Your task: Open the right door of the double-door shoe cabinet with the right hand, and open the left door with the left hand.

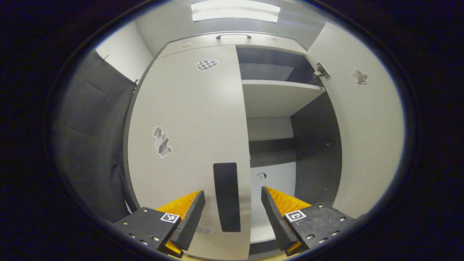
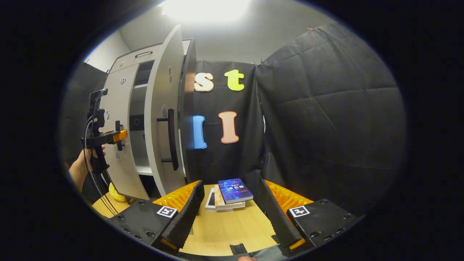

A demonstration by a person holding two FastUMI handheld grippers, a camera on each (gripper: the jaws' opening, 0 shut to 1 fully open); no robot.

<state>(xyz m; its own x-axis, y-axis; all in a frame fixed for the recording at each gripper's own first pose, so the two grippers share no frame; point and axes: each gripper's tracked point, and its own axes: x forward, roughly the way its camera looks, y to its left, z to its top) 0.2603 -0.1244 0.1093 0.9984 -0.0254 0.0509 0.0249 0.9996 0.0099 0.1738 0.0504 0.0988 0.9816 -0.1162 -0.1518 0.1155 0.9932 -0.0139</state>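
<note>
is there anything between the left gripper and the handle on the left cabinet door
Nothing visible. In the left gripper view the left gripper is open, its fingers either side of the left door's handle with no object in front. The left door is closed; the right door stands open.

My left gripper view faces the shoe cabinet (image 1: 203, 119) head-on from close up, its closed left door across frame centre. My right gripper view looks from farther back over the tabletop (image 2: 224, 224). Both share the cabinet, upper left in the right gripper view.
</note>
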